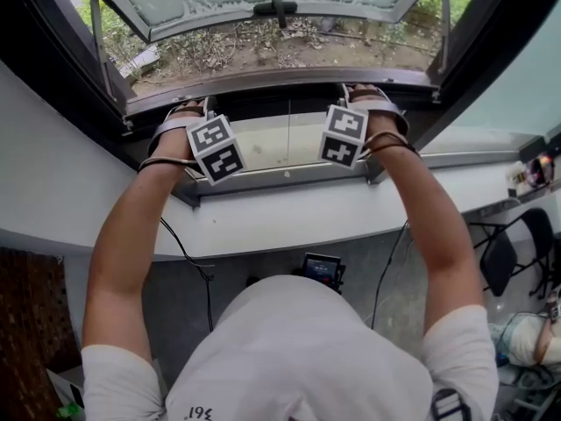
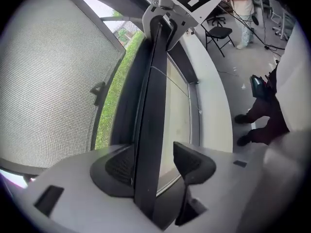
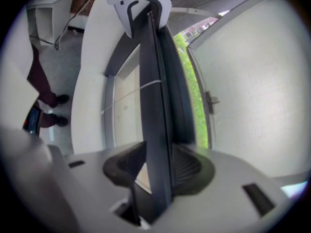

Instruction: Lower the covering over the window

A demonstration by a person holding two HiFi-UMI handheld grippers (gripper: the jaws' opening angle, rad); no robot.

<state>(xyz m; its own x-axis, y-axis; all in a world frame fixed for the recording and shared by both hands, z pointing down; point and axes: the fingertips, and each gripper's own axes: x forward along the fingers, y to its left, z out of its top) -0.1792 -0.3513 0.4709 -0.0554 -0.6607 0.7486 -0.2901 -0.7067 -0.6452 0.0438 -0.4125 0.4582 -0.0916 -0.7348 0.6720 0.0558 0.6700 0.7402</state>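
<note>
Covering [image 2: 151, 106] shows as 1 dark straight bar, its bottom edge by my reading. It runs lengthwise through both sets of jaws, from the left gripper [image 2: 155, 163] across to the right gripper [image 3: 156, 165]. The sheet it carries cannot be made out.

The bar looks stiff and light, and probably smooth-sided, so a loose grip could slide on it. It should come down level only if both ends are drawn together, and 2 holds spread along it, as here, suit that.

The left gripper's jaws stand partly apart around the bar. The pad [image 2: 119, 165] on the outdoor side lies against it. The pad [image 2: 193, 163] on the room side stands just clear, with a sliver of pale pane [image 2: 177, 106] showing in the gap. The right gripper's jaws are closed onto the bar, with 1 pad touching each face.

Past the jaws on the outdoor side, the sash [image 2: 48, 81] swings outward over grass. On the room side lies the pale pane, then the white sill [image 2: 214, 101]. No container is in view.
</note>
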